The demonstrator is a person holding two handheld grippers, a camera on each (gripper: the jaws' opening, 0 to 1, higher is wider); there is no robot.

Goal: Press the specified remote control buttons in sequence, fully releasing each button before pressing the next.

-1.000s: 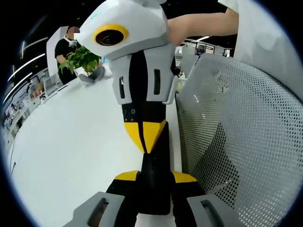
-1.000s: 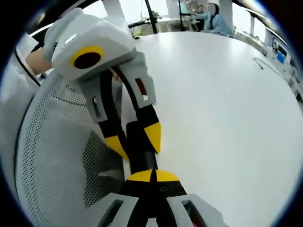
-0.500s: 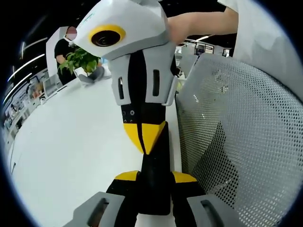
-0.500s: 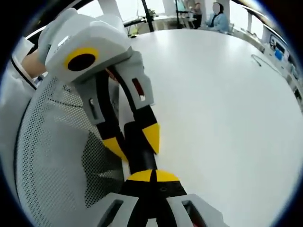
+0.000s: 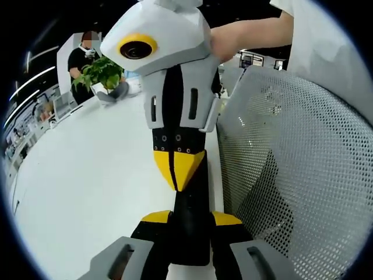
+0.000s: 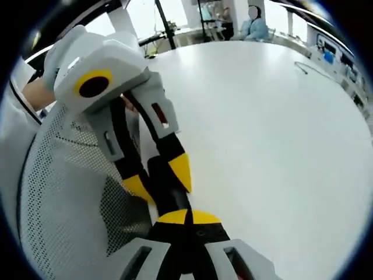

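And here it is: in the left gripper view a white table [image 5: 81,186] is spread across nine o'clock, with a potted plant [image 5: 102,73] seen at ten. At six, the black remote control [image 5: 190,204] is clamped between the narrowly parted jaws of the left gripper [image 5: 190,220]. From twelve, the right gripper [image 5: 179,169] is pointed down, jaws pressed together and holding nothing, tip set against the remote. A mesh chair back [image 5: 291,175] is seen at three. In the right gripper view the remote is found just left of centre.

The black remote [image 5: 189,216] lies mostly hidden between both claws.
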